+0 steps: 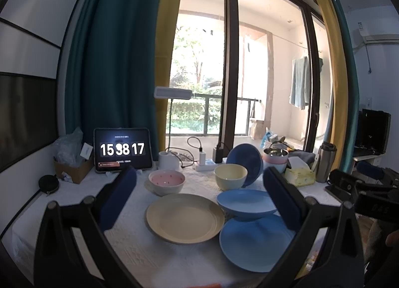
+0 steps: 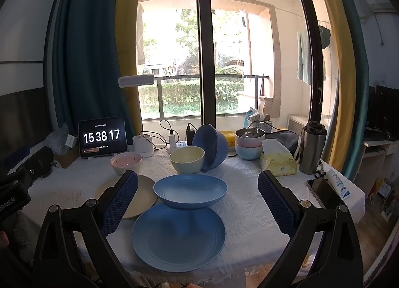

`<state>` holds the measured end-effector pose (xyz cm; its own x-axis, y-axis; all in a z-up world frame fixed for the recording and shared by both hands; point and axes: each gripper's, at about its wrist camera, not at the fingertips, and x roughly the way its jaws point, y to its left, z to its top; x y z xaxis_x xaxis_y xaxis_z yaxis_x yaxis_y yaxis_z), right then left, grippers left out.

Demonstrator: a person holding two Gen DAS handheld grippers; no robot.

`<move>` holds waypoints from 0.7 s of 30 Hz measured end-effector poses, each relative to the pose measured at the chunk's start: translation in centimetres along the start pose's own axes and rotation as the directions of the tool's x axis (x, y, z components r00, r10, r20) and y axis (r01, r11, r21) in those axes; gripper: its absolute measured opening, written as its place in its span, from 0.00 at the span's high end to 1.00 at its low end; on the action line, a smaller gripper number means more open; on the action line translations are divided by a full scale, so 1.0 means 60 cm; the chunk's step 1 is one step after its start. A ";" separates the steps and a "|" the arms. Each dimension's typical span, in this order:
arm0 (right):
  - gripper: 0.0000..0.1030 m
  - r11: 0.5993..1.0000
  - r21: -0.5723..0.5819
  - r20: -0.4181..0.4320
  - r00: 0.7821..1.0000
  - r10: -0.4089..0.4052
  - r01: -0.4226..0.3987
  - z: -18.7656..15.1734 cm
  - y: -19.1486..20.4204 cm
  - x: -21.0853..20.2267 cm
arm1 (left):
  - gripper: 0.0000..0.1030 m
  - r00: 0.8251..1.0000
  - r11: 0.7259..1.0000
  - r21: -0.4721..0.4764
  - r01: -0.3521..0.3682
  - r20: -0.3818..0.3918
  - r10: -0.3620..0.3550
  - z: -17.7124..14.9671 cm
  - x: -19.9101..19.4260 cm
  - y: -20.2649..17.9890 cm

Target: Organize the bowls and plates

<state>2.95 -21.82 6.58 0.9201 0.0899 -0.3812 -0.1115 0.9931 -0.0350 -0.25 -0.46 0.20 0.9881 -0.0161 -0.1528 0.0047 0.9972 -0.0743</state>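
Daylight from a tall glass balcony door, framed by teal and yellow curtains, falls over the bench [image 2: 249,213], which is covered with a white textured cloth. I hold my left fingers [image 1: 199,195] spread wide with nothing between them, hovering above the near edge, and my right fingers [image 2: 197,200] are just as wide apart and just as empty. Closest to me lies a flat round blue plate [image 2: 178,237], and a shallower blue dish [image 2: 190,190] rests tilted on its far rim, overlapping it. Just to the left of these sits a flat cream-coloured round plate [image 1: 184,217], touching or nearly touching the blue dish; from the right wrist view my left pad hides most of it. Behind the plates stand a pink-lined bowl with small dark specks [image 1: 166,181] on the left and a pale yellow bowl [image 2: 187,159] in the middle. A deep dark blue bowl [image 2: 212,147] stands on its edge, leaning against the yellow one. Farther right, a steel bowl sits in a pink bowl stacked on a light blue bowl [image 2: 249,144]. A yellow tissue pack [image 2: 278,161] and a steel flask [image 2: 311,147] stand beside that stack. At the back left, a tablet [image 2: 102,137] shows 15 38 17.
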 end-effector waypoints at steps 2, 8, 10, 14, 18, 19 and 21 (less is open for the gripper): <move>0.03 1.000 0.000 0.000 1.000 0.000 0.000 0.000 0.000 0.000 | 0.01 1.000 1.000 0.000 0.000 -0.001 0.000 0.000 0.000 -0.001; 0.03 1.000 0.002 -0.008 1.000 0.000 0.000 -0.007 -0.001 0.003 | 0.01 1.000 1.000 -0.002 0.000 -0.002 0.000 -0.002 -0.001 -0.001; 0.03 1.000 0.003 -0.011 1.000 0.001 -0.001 -0.010 -0.002 0.004 | 0.01 1.000 1.000 -0.001 0.001 -0.006 -0.001 -0.003 0.000 -0.001; 0.03 1.000 0.009 -0.026 1.000 0.003 -0.002 -0.013 -0.005 0.012 | 0.01 1.000 1.000 0.003 0.012 -0.010 -0.012 -0.003 0.003 -0.003; 0.03 1.000 0.007 -0.034 0.999 0.000 0.001 -0.013 -0.006 0.017 | 0.01 0.999 0.999 -0.010 0.040 -0.035 -0.040 -0.002 0.017 -0.001; 0.03 1.000 0.005 -0.035 0.999 -0.003 0.003 -0.013 -0.007 0.018 | 0.01 0.998 0.999 -0.011 0.043 -0.041 -0.044 -0.003 0.022 -0.001; 0.03 1.000 0.005 -0.040 0.999 -0.007 0.008 -0.011 -0.009 0.024 | 0.01 0.998 0.999 -0.009 0.048 -0.051 -0.048 -0.004 0.031 -0.004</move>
<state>4.11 -22.29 5.44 0.9051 0.0795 -0.4178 -0.1027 0.9941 -0.0334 1.53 -0.73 -0.29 0.9777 -0.0676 -0.1987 0.0504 0.9946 -0.0906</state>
